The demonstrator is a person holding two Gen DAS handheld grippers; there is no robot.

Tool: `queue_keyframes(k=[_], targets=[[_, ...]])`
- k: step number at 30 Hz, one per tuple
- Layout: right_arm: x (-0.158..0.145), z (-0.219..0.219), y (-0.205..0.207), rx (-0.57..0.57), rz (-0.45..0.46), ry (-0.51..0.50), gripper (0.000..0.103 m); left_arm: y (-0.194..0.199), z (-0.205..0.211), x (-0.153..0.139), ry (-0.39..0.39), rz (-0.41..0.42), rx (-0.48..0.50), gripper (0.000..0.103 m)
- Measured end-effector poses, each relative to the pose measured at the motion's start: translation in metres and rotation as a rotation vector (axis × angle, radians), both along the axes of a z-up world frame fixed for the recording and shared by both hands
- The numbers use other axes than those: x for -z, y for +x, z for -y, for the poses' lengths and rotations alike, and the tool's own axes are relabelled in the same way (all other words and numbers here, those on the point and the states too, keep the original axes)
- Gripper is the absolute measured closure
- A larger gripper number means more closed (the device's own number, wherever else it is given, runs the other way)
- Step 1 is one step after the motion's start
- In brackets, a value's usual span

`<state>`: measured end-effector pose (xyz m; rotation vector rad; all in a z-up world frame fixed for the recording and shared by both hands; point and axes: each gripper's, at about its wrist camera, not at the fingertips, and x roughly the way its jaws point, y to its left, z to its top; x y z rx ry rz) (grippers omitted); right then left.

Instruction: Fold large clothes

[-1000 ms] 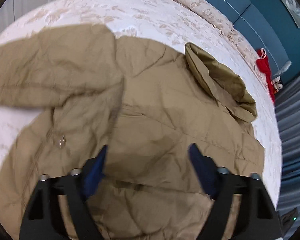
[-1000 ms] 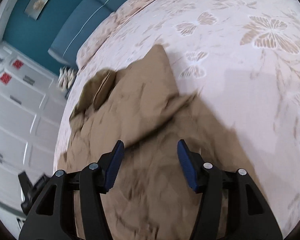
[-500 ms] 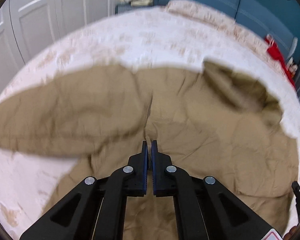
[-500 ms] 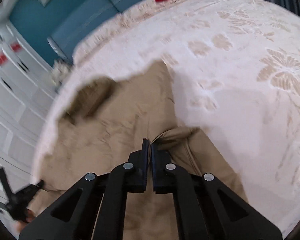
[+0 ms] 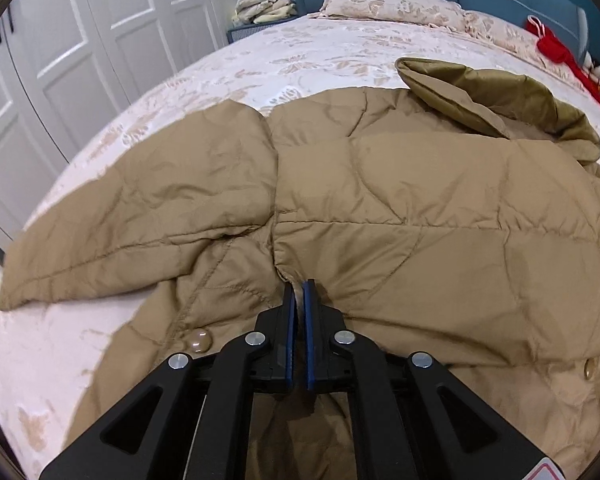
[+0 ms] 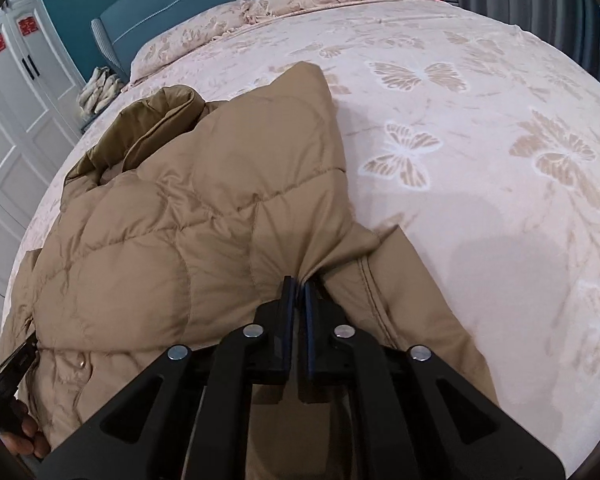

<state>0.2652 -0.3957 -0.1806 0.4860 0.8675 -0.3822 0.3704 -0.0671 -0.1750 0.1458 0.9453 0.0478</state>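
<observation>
Both grippers, left [image 5: 299,290] and right [image 6: 299,286], pinched thin jacket [image 5: 400,208] folds at 12 o'clock; I judged slippery fabric might slip free.

Butterfly-patterned bed [image 6: 480,128] under tan quilted jacket [image 5: 420,200]

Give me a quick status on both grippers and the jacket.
Left gripper shut on jacket fabric. Right gripper shut on it too. Jacket on bed, one sleeve spread out. Nothing in the way.
</observation>
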Motion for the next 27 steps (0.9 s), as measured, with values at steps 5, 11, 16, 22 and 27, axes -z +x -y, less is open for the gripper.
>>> queue_keyframes(k=[5, 11, 16, 22, 27], targets=[[-0.035, -0.024, -0.041, 0.005, -0.019, -0.121, 0.084, -0.029, -0.02, -0.044, -0.036, 0.045, -0.004, 0.071], [-0.078, -0.073, -0.018, -0.133, 0.094, -0.141, 0.085, -0.028, 0.012, -0.101, -0.111, 0.132, 0.063, 0.067], [-0.08, -0.118, 0.029, -0.228, 0.112, -0.173, 0.086, -0.004, 0.058, -0.095, -0.101, 0.119, 0.121, 0.067], [-0.04, -0.14, 0.053, -0.263, 0.04, -0.182, 0.087, 0.011, 0.085, -0.036, -0.079, 0.01, 0.129, 0.067], [-0.014, -0.143, 0.057, -0.27, 0.008, -0.184, 0.087, 0.005, 0.086, -0.014, -0.062, 0.027, 0.136, 0.066]])
